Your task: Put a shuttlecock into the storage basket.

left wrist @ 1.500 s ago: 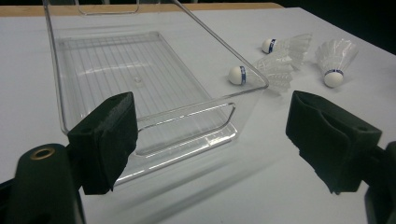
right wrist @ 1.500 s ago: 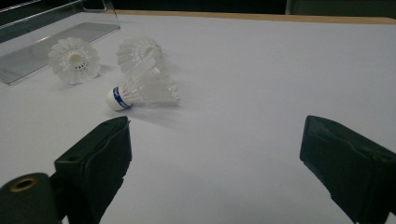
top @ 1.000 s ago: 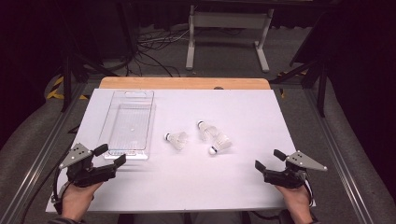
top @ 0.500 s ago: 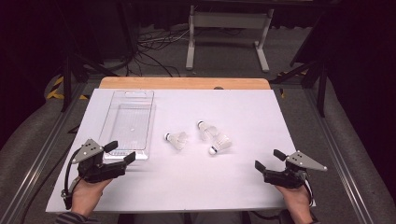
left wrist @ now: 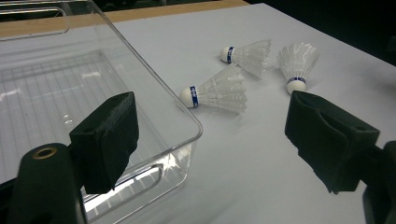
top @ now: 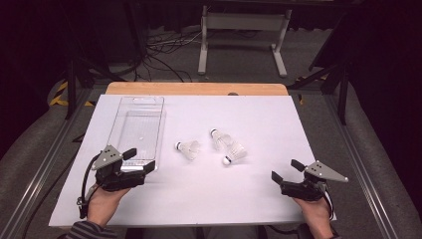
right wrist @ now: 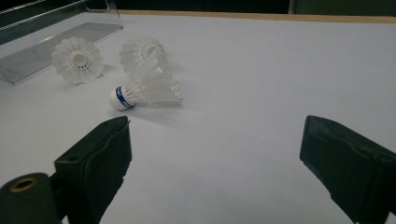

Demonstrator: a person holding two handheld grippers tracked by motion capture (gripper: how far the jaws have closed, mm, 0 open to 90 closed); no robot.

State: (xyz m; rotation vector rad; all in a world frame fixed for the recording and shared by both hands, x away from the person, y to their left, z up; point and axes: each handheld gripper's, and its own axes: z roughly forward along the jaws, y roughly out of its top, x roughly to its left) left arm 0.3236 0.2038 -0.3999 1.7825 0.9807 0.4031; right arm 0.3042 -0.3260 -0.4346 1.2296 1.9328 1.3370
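The left gripper (top: pixel 138 160) is near the bottom of the table, right at the close corner of the clear plastic box (top: pixel 149 107), and its jaws are spread wide with nothing in them. The right gripper (top: pixel 286 172) sits at the other side — also wide apart, also holding nothing.

The job looks like putting the shuttlecocks into the box. None is in the box yet; it is empty.

A good way to do the next bit: go for the closest one first. From the left gripper, that is the shuttlecock (left wrist: pixel 215 89) lying on its side just beside the box wall. Pinch it softly by the round white tip, not the feathery skirt — the skirt bends and squashes. Come down slowly so the jaws do not bump the box edge.

Now the count, near to far:
- two grippers
- three shuttlecocks: one (top: pixel 187 149) just beside the box, one (top: pixel 235 154) to its right, one (top: pixel 219 138) behind that, touching it
- one box, along the left side of the white table (top: pixel 298 129)
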